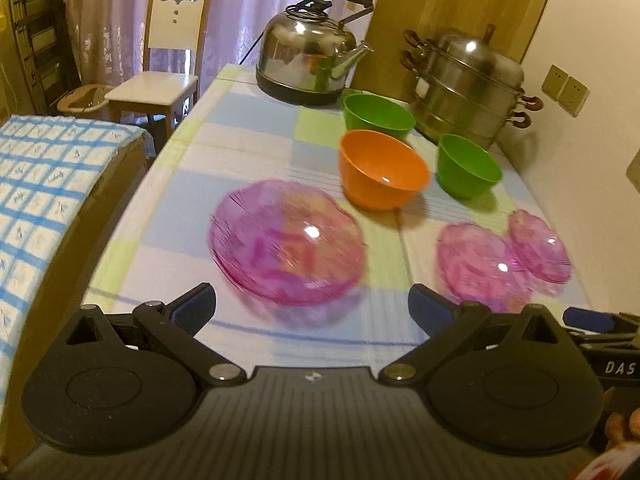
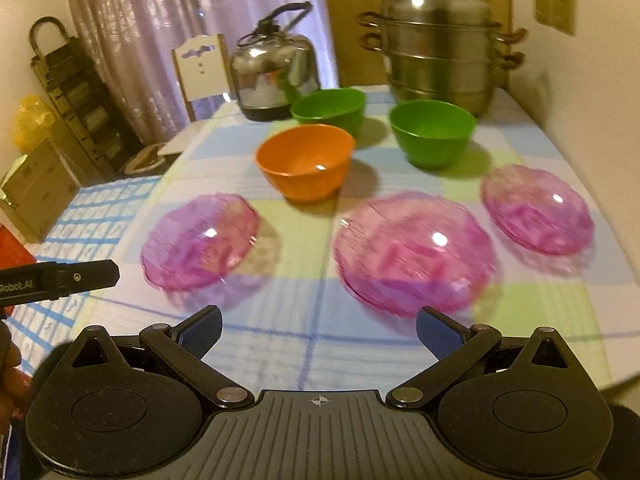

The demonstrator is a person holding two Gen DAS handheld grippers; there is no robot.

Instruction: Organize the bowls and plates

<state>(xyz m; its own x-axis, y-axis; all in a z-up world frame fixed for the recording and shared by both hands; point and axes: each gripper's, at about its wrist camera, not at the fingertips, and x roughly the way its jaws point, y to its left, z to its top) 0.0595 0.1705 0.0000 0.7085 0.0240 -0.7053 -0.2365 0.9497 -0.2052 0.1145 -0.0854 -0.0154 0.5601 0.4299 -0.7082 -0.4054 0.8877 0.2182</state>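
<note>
Three bowls, orange bowl (image 2: 306,160) plus two green bowls (image 2: 432,132), all empty, mid table (image 2: 280,344); three pink plates (image 2: 414,252) bare by near edge. Left gripper (image 1: 312,308) and right gripper (image 2: 319,330) both wide apart, holding nothing.

I assess this as a home dining area: a table under a pastel checked cloth (image 2: 280,344), a steel whistling kettle (image 1: 308,64), a stacked steel steamer pot (image 2: 438,48), a white-backed wooden chair (image 1: 168,60), and sheer pink curtains (image 2: 160,20) behind.
</note>
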